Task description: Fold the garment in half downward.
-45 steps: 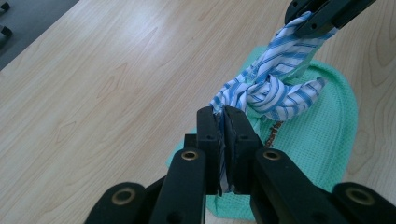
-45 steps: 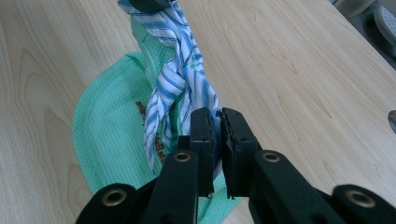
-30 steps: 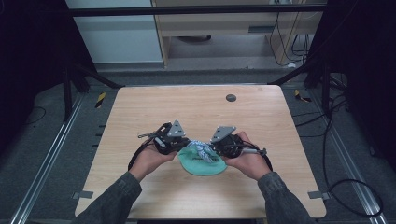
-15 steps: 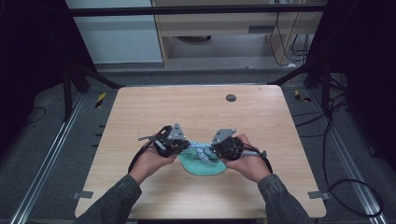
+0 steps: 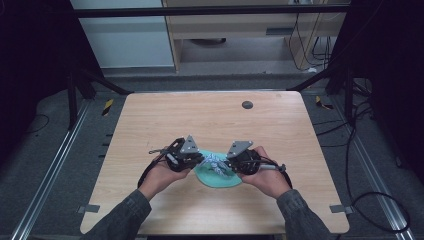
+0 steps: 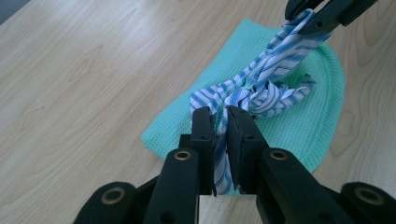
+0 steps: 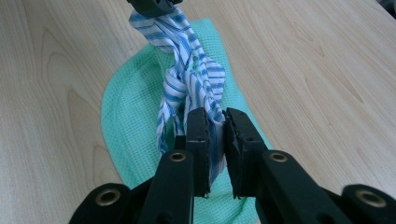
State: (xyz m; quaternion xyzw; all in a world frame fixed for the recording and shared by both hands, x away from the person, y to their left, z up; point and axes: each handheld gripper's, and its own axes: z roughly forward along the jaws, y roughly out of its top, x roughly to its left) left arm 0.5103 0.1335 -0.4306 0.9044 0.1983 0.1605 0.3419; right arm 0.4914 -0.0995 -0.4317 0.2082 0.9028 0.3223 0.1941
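Both forearms reach in from the table's near edge; left gripper (image 5: pixel 199 159) and right gripper (image 5: pixel 223 165) face each other, jaws clamped.

One green waffle cloth (image 5: pixel 216 177), one blue-striped knotted cloth (image 6: pixel 254 91), two grippers: left gripper (image 5: pixel 199 161), right gripper (image 5: pixel 226 166); one wooden table (image 5: pixel 210 120).

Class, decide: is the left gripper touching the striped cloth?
Touching. The left gripper view shows the left gripper with its jaws clamped on the striped cloth.

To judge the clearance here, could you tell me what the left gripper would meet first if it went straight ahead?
Probably the knot in the striped cloth strip it grips, then the right gripper beyond; depth is unclear.
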